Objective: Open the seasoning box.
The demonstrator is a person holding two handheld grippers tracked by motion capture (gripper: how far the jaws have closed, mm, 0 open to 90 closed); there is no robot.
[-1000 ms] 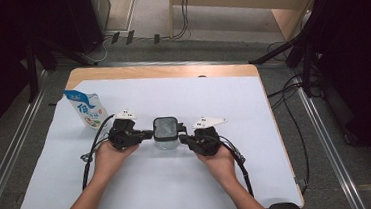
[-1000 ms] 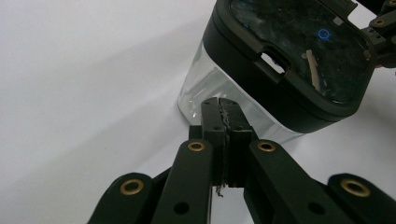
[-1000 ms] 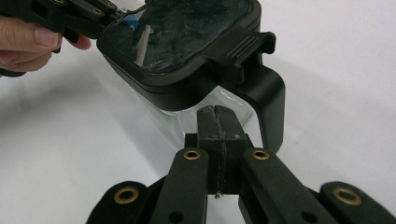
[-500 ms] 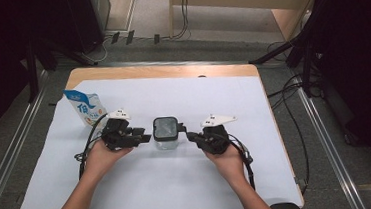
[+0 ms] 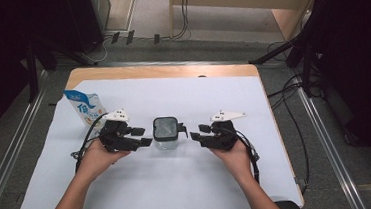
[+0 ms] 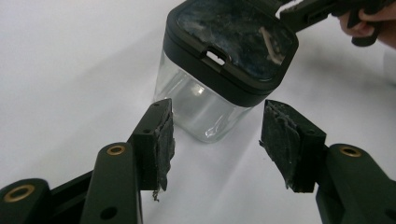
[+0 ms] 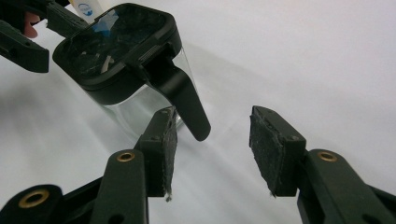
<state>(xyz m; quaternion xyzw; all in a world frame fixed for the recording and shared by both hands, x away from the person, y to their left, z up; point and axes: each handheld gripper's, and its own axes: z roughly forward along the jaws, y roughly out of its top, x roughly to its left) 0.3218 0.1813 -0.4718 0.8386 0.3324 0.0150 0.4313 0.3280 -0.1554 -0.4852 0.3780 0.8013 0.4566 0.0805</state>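
A clear square jar (image 5: 166, 134) with a black lid is seen upright on the white sheet (image 5: 180, 185) that covers the table, near the middle and between the two grippers.

The left gripper (image 5: 143, 138) is held just to the left of the jar, pointed to the right toward it, level with the table. It is carried by the left hand (image 5: 97, 159), whose forearm is brought in from the near left edge at a slant. Its jaws have just been opening and are parted about halfway; nothing is gripped, and in the left gripper view the jar (image 6: 224, 65) is seen just beyond the pads (image 6: 163, 140), apart from them.

The right gripper (image 5: 195, 132) is held to the right of the jar, pointed left toward it, with a small gap left. It is borne by the right hand (image 5: 230, 153), the forearm angled in from the near right. Its jaws have likewise just been opening and are parted, with nothing held; the lid's black flap (image 7: 184, 100) lies just ahead of them.

A blue and white carton (image 5: 84, 108) is seen at the far left, well apart from the jar.
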